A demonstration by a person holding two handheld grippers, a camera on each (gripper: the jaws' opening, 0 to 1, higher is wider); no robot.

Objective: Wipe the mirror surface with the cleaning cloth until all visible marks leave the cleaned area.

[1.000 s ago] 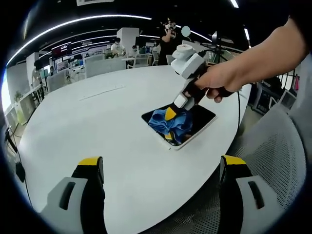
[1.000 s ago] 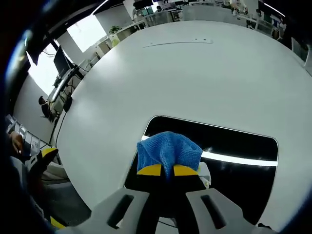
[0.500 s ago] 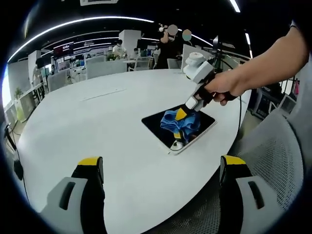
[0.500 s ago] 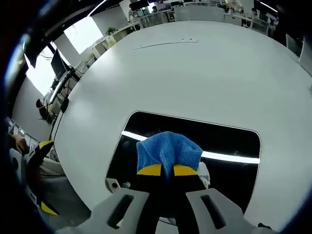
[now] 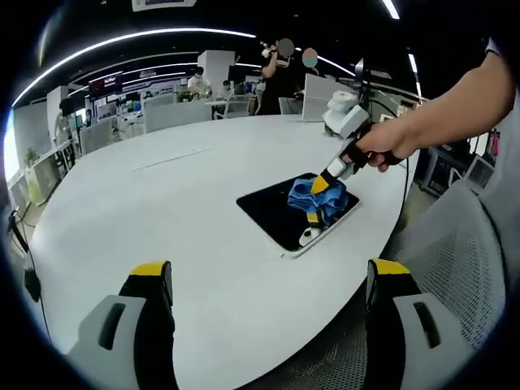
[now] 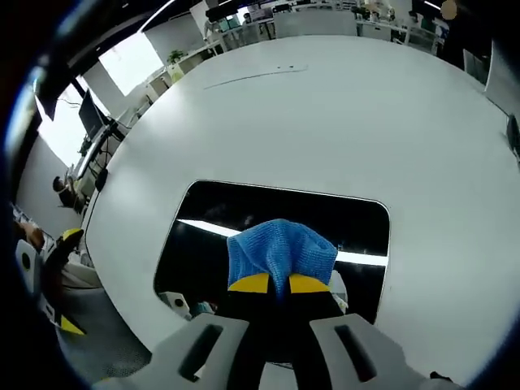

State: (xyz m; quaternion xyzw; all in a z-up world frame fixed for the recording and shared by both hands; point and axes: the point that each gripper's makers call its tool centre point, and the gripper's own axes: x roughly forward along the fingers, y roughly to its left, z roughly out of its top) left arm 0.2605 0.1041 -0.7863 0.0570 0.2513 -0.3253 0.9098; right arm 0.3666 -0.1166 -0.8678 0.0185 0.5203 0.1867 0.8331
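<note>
A dark rectangular mirror [image 5: 280, 215] [image 6: 244, 211] with a white frame lies flat on the white round table [image 5: 162, 203]. My right gripper [image 6: 279, 283] is shut on a blue cleaning cloth [image 6: 281, 249], which presses on the glass. In the left gripper view that cloth [image 5: 318, 198] rests on the mirror's right part, with a person's hand holding the right gripper [image 5: 324, 182] above it. My left gripper [image 5: 268, 284] stands open and well short of the mirror, over the table's near side, with nothing between its jaws.
A mesh office chair [image 5: 455, 268] stands beside the table at the right. Desks, screens and several people [image 5: 280, 77] fill the office behind. The table's edge [image 6: 122, 301] runs close to the mirror's near side.
The right gripper has dragged the cloth across the mirror toward its right end, baring more dark glass on the left. The left gripper has stayed put.
</note>
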